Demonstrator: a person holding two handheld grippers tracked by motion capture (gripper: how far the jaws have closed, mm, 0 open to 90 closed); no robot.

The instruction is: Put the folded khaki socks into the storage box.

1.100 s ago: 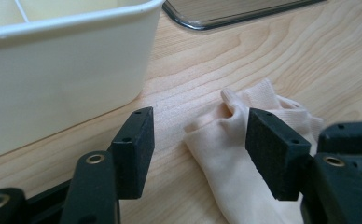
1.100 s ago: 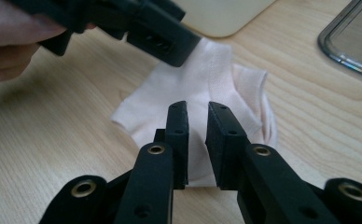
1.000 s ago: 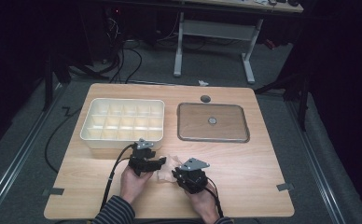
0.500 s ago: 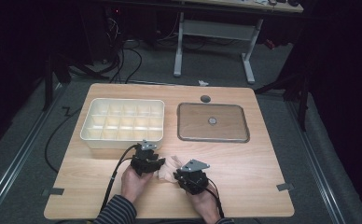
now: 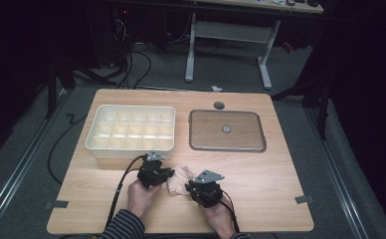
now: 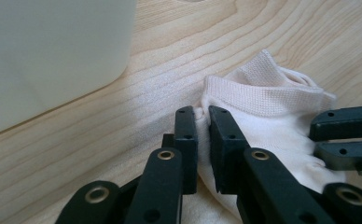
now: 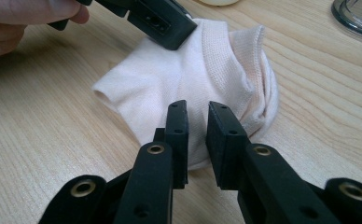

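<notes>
A cream sock (image 5: 179, 179) lies crumpled on the wooden table (image 5: 260, 174) between my two grippers. My left gripper (image 6: 202, 122) has just been closing, and its jaws now pinch the sock's (image 6: 268, 102) ribbed cuff edge. My right gripper (image 7: 195, 116) comes from the opposite side, its jaws nearly together on a fold of the sock (image 7: 170, 79). In the high view the left gripper (image 5: 172, 175) and right gripper (image 5: 189, 187) face each other across the sock. Across the sock, the left gripper view shows the right gripper's fingers (image 6: 344, 123).
A white compartment tray (image 5: 131, 152) stands just behind the left gripper, its wall (image 6: 48, 56) close by. A clear flat lid (image 5: 227, 130) lies at the back right, with a small dark disc (image 5: 219, 105) behind it. A hand (image 7: 25, 16) holds the left gripper.
The left gripper's jaws have drawn together onto the sock's cuff. Both hands and the sock have stayed where they were.
</notes>
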